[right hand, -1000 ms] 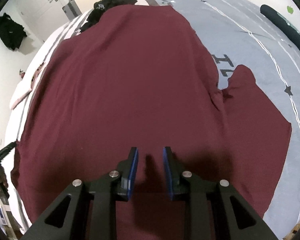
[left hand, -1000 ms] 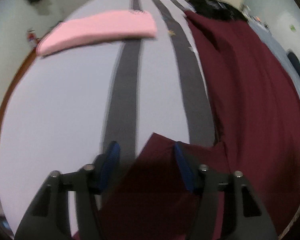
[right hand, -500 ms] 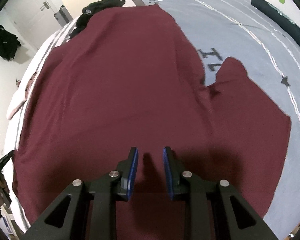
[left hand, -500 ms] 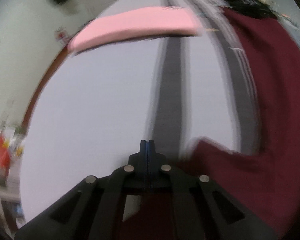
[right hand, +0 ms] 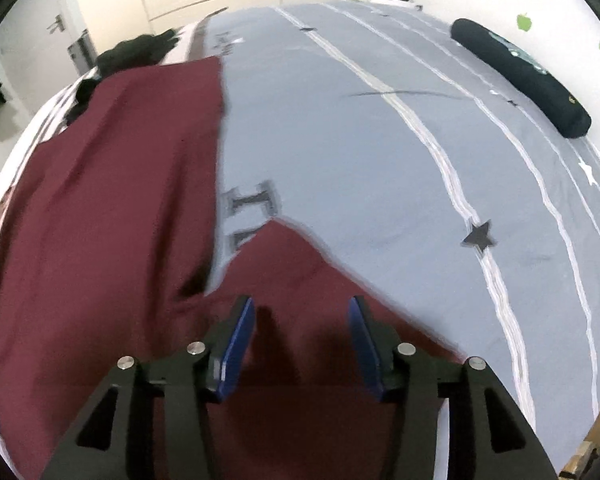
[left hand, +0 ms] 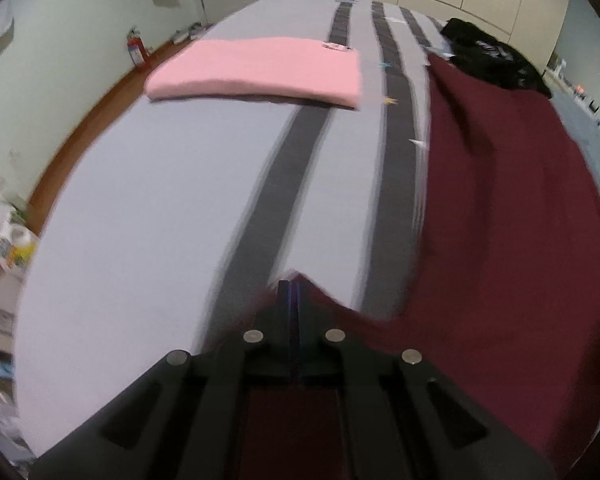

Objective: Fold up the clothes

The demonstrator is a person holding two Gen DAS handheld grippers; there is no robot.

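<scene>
- We see the left gripper [left hand: 294, 292] with its fingers pressed together on a corner of the maroon shirt [left hand: 500, 220], lifted off the bed [left hand: 140, 220].
- The right gripper [right hand: 302, 320] has just been opening — fingers apart above a maroon sleeve, not pinching it.
- A folded pink garment [left hand: 256, 72] lies toward the bed's far edge — a black garment [left hand: 488, 56] sits beyond the shirt.
</scene>
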